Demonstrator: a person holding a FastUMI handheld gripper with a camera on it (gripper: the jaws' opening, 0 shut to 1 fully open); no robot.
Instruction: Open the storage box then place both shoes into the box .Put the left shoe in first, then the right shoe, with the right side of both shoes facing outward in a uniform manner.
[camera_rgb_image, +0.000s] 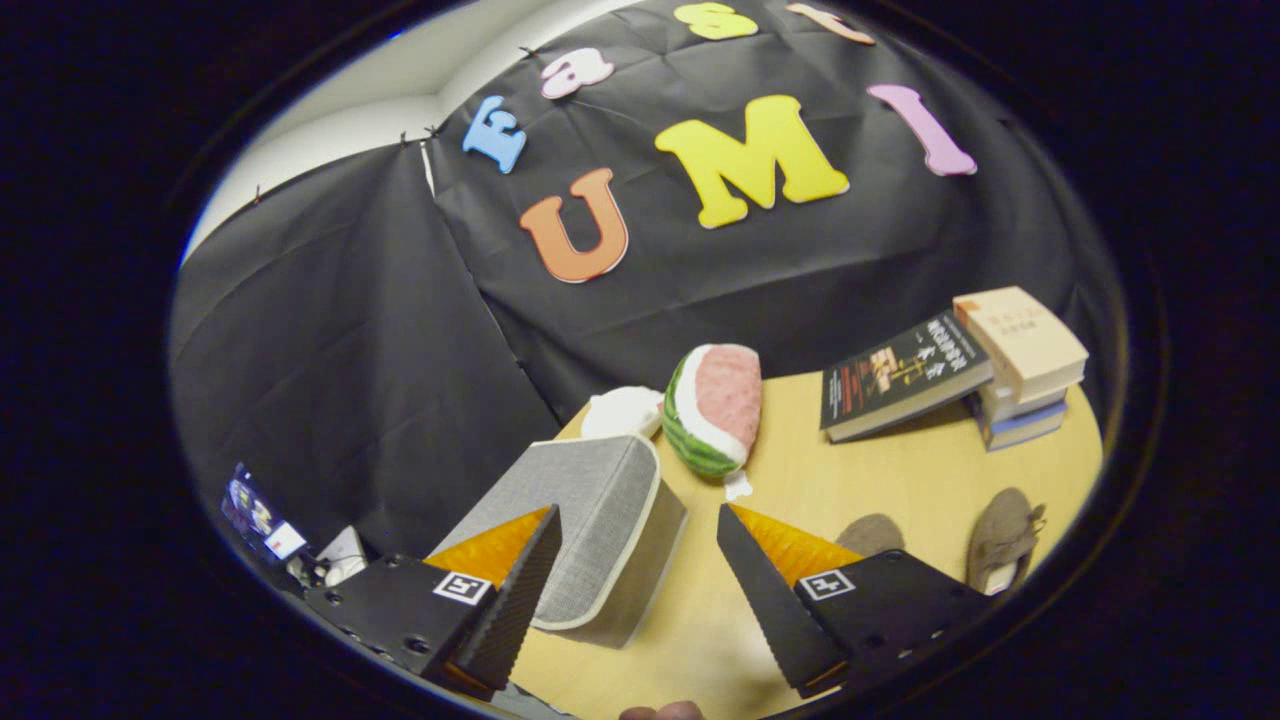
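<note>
Nearest to us, the gripper (635, 575) hangs above the pale wooden table (850, 480) with its two fingers spread wide apart, released and grasping nothing. Between the fingers, and overlapped in part by the left one, we see the grey fabric storage box (590, 520) with its pale piped edging; its lid lies closed, and the box sits near the table's left margin. Beyond the right finger lie the two brownish shoes: one shoe (868, 533) is partly hidden behind the finger's housing, and the other shoe (1003, 537) rests just to its right, close to the table's edge; we cannot tell which is the left and which the right. Just ahead of the box we find a plush watermelon slice (715, 408), with a white soft object (622, 411) beside it on its left. Farther right, a dark-covered book (903, 375) leans against a stack of books (1025, 365) at the table's far side. Off the table to the left, low down, we note a small lit screen (258, 512). The black cloth wall (400, 330) closes the scene behind.
</note>
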